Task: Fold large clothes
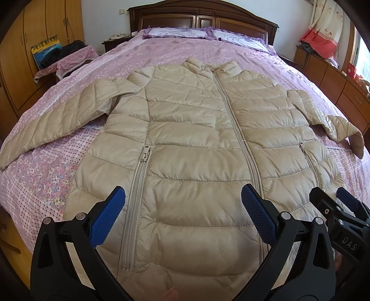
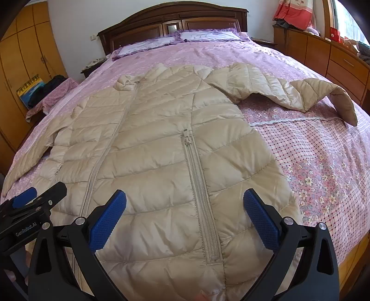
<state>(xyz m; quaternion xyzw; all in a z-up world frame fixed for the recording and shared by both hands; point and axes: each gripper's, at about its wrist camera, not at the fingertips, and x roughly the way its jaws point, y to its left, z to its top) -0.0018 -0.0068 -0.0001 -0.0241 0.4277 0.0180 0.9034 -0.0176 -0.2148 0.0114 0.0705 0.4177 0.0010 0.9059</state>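
Left wrist view: jacket [image 1: 196, 143] is being kept spread flat, zipped, sleeves out, on bed [image 1: 46, 185] for folding, while left gripper [image 1: 182, 208] and right gripper [image 2: 185, 208] are being held above its hem, jaws spread, empty.

A home bedroom: bed [image 1: 161, 53] with carved headboard [image 1: 203, 20], 2 pillows [image 1: 178, 32], wardrobe [image 1: 34, 27], curtain [image 1: 328, 25].
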